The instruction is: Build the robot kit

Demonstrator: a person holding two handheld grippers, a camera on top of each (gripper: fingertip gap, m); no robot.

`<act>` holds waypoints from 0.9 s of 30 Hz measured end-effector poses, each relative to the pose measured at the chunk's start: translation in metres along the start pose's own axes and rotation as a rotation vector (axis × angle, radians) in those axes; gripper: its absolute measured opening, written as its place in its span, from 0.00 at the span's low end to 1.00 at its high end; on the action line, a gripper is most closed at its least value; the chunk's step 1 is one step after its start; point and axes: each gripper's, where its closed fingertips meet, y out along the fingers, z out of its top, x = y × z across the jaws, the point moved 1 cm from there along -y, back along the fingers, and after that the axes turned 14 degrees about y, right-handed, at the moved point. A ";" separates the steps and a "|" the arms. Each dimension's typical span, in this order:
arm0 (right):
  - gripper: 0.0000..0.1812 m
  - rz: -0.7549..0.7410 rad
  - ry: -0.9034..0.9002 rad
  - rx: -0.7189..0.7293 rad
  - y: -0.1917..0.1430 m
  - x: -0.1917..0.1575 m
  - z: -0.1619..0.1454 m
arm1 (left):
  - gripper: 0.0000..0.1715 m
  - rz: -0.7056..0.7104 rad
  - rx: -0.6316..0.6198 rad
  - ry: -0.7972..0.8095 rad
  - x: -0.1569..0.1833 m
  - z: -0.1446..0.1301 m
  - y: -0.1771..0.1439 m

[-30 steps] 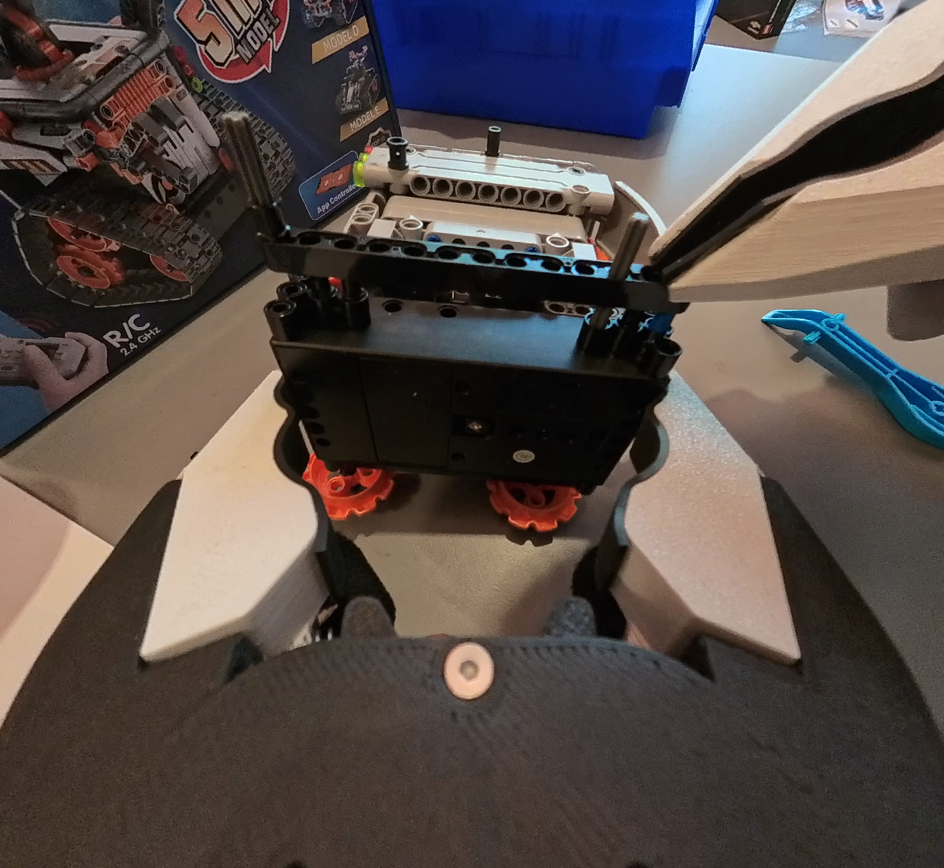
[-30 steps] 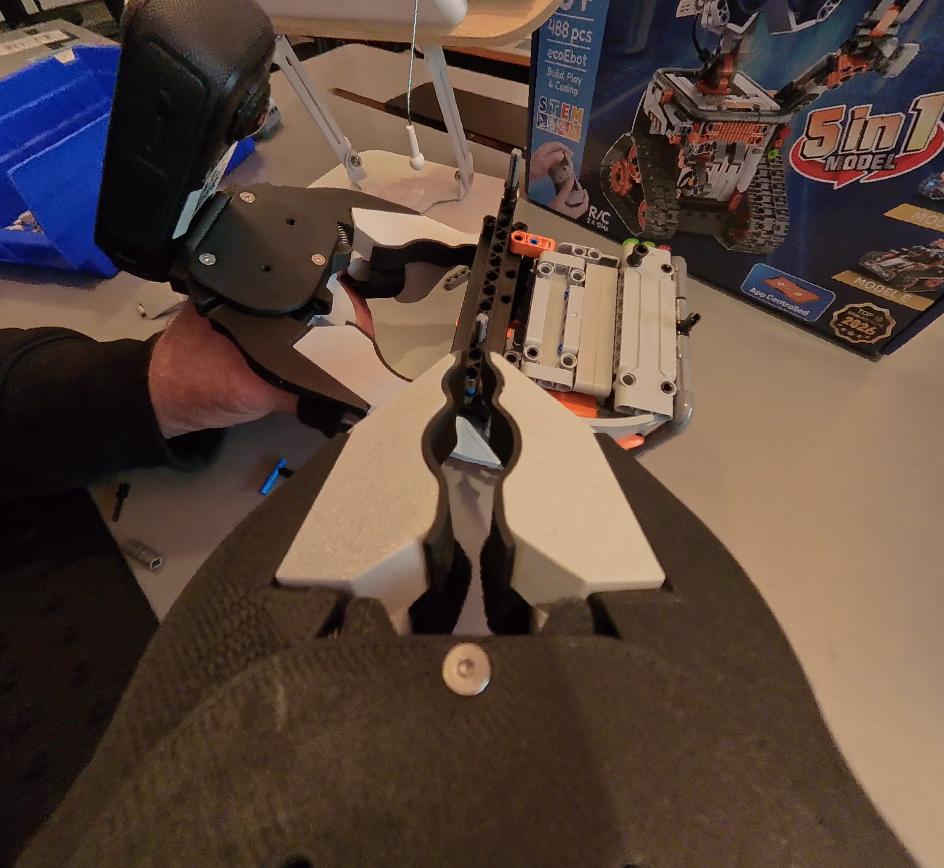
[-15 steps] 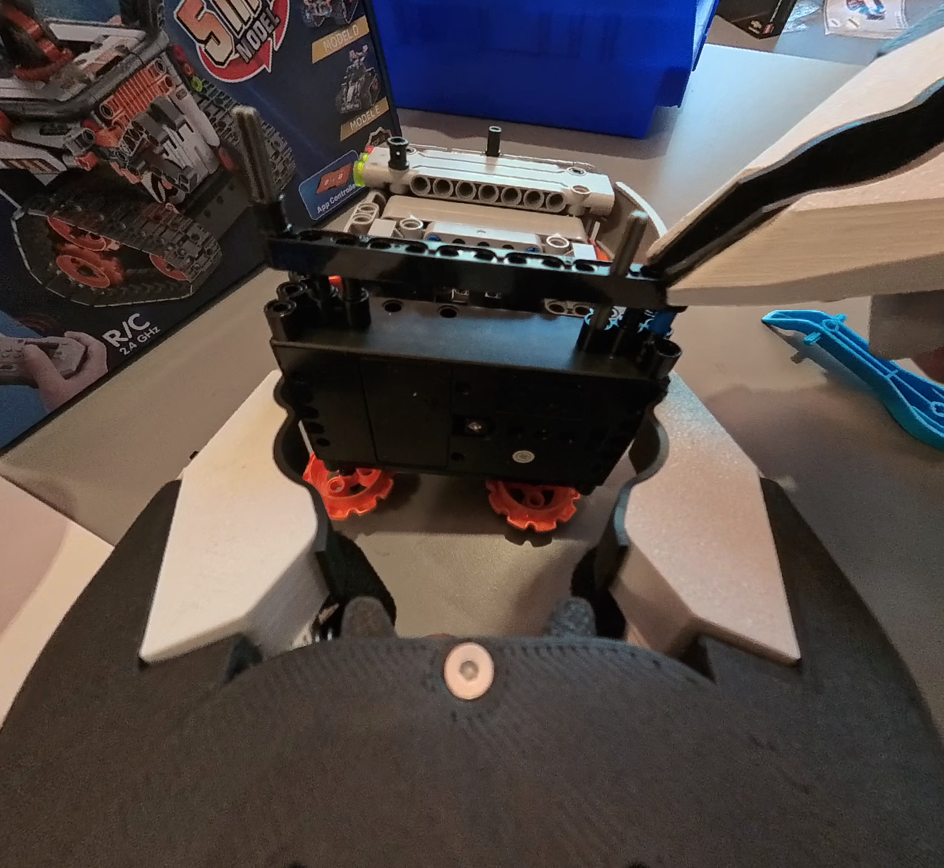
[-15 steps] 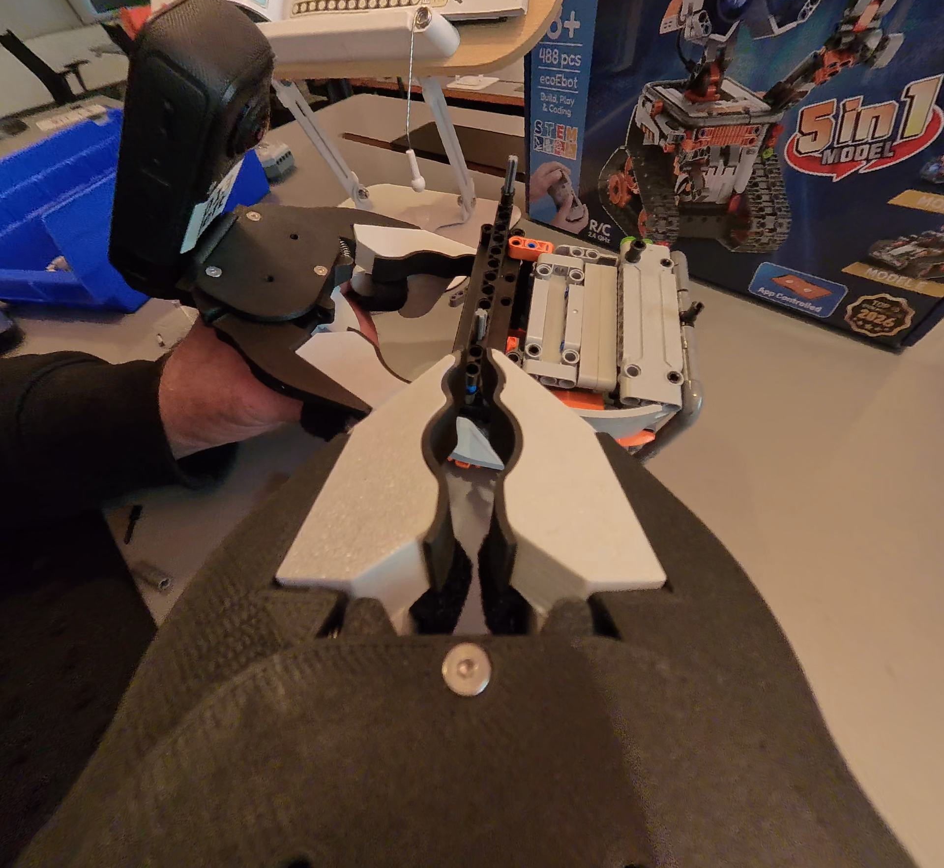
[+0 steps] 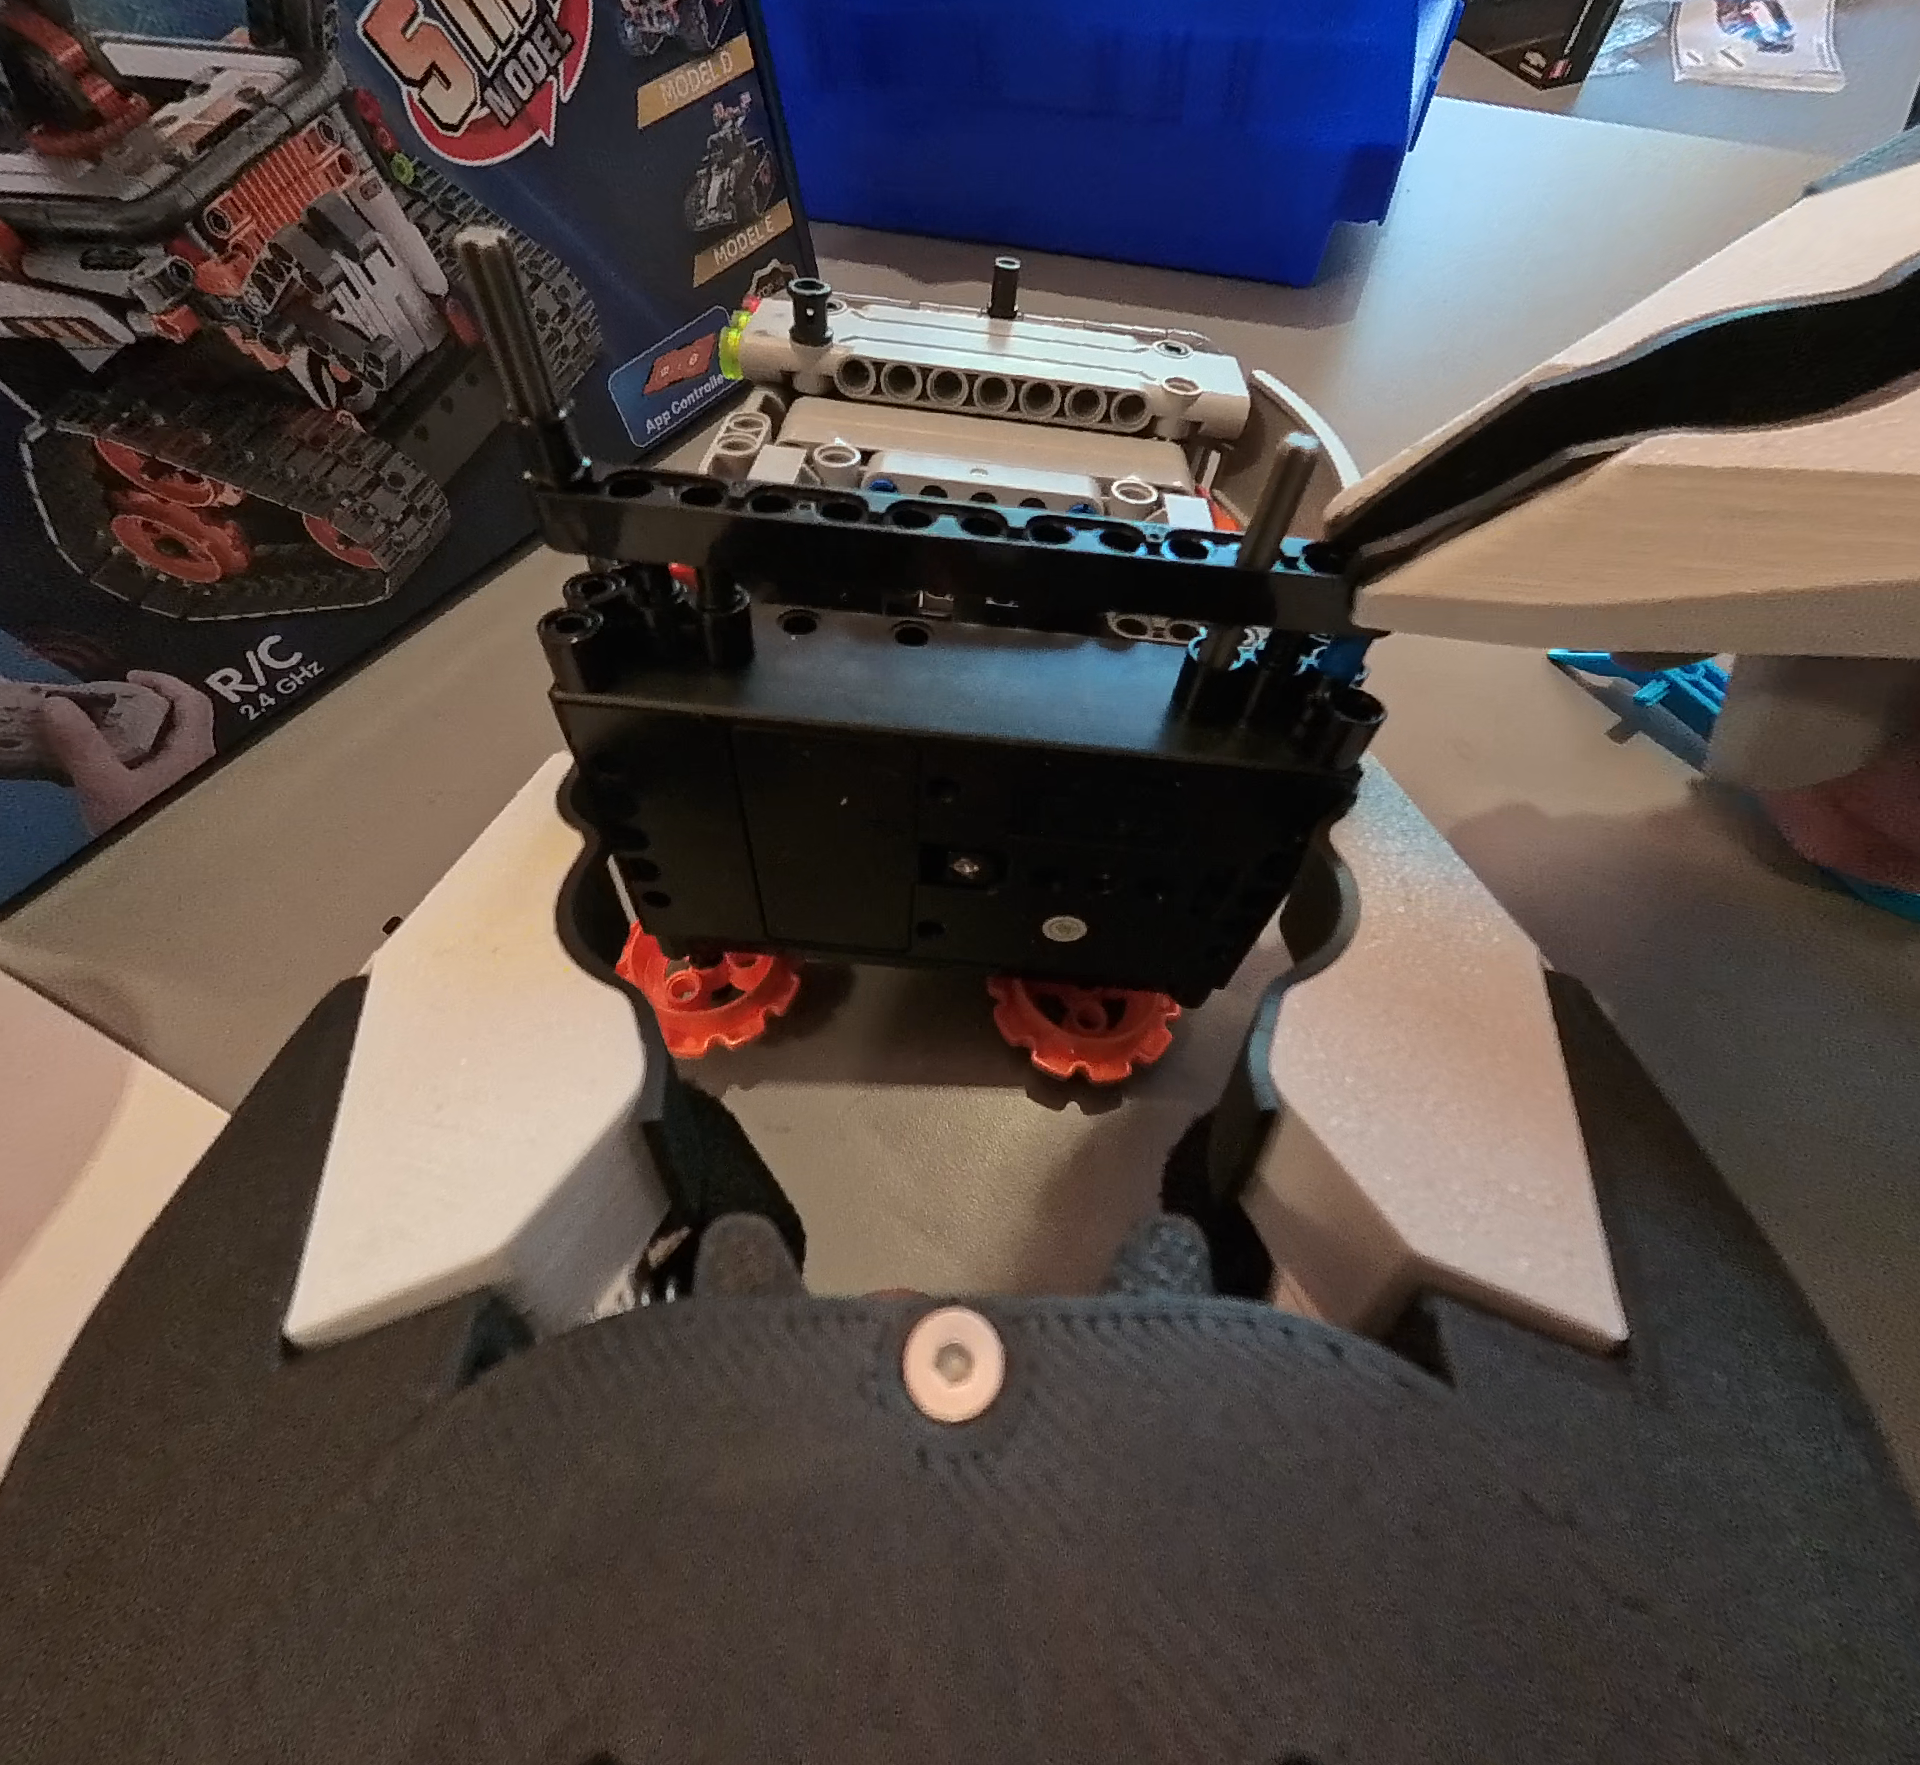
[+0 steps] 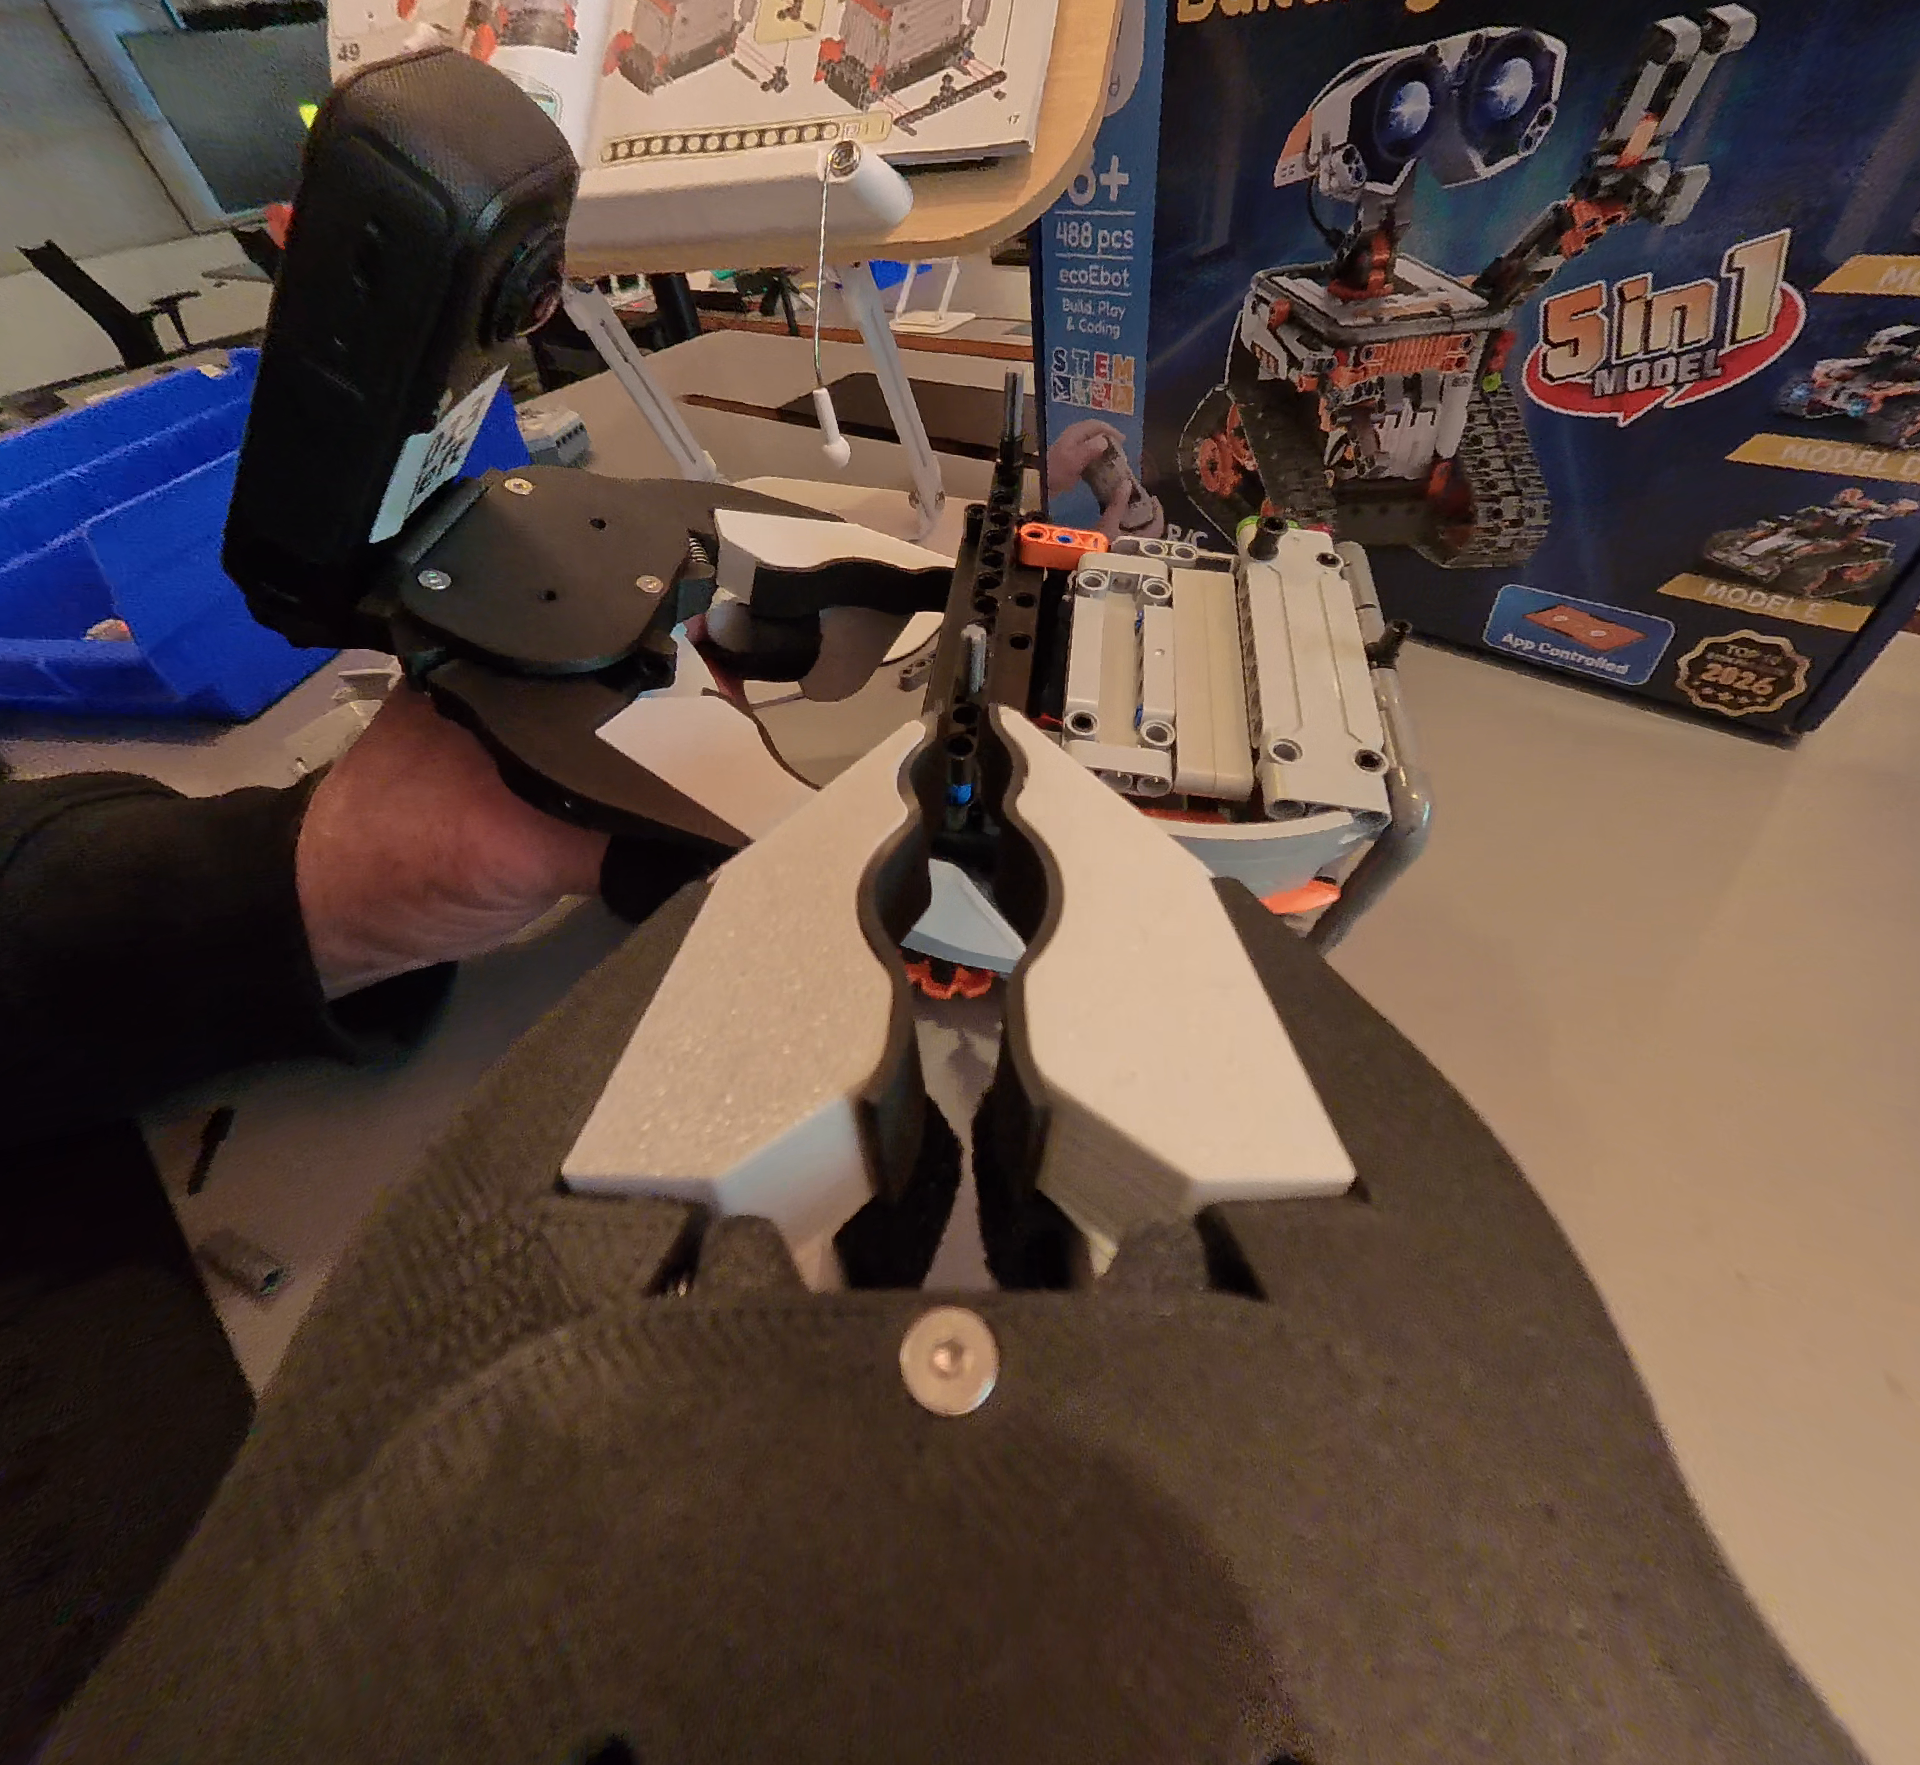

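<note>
A: Holding what? The left gripper point(image 5: 956, 894) clamps the black block point(image 5: 935, 822) of the toy model point(image 5: 997, 385) on the desk point(image 5: 1558, 344).

B: Right gripper's point(image 6: 961, 759) fingers point(image 6: 1132, 894), narrow, pinch the black beam point(image 5: 935, 552) at its 3 o'clock end. Stiff, light plastic, I'd judge; joints may pop.

A grey table point(image 5: 1558, 261) is seen under dim indoor light, with a blue bin point(image 5: 1091, 63) set at its far side. Further tables point(image 6: 831, 354) and dark chairs point(image 6: 114, 302) (only partly seen) are ranged behind.
</note>
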 end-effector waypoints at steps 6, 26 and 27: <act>0.02 0.026 0.024 -0.083 -0.001 -0.001 0.003 | 0.76 -0.004 0.004 0.002 0.000 0.000 0.000; 0.00 0.020 -0.037 -0.124 0.000 -0.004 0.004 | 0.76 -0.013 0.011 -0.003 0.001 0.000 0.001; 0.00 0.020 -0.031 -0.125 0.000 -0.004 0.003 | 0.76 -0.013 0.011 0.000 0.001 0.000 0.000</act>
